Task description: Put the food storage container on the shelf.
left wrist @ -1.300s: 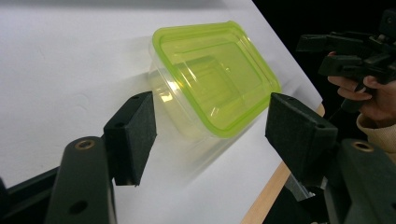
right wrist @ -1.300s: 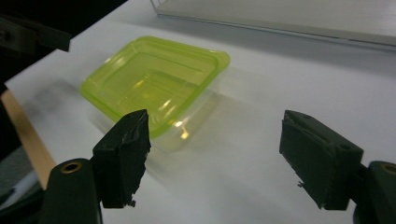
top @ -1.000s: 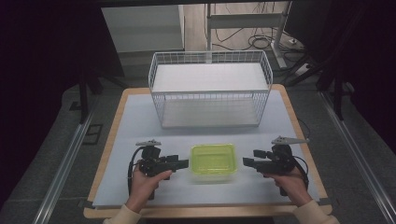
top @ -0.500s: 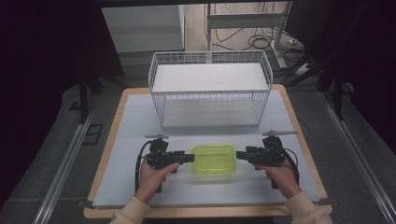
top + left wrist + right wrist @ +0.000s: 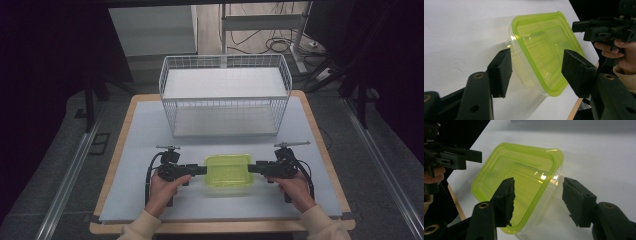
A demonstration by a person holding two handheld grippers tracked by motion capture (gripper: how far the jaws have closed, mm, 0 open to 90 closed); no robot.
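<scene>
A clear plastic container with a yellow-green lid sits on the white mat near the table's front edge. My left gripper points at its left end and my right gripper at its right end, both held level. In the left gripper view the container lies between the spread jaws of the open left gripper. The right gripper view has the lid partly between the jaws of the open right gripper. Whether any pad touches the container is unclear.
A white wire basket with a white floor stands at the back of the mat, open at the top. Beyond the table lie dark floor, cables and metal stands. Bare mat stretches left and right of the hands.
Both grippers have moved inward along the table's front, closing the gaps on the container from left and right. The container has stayed in place.
</scene>
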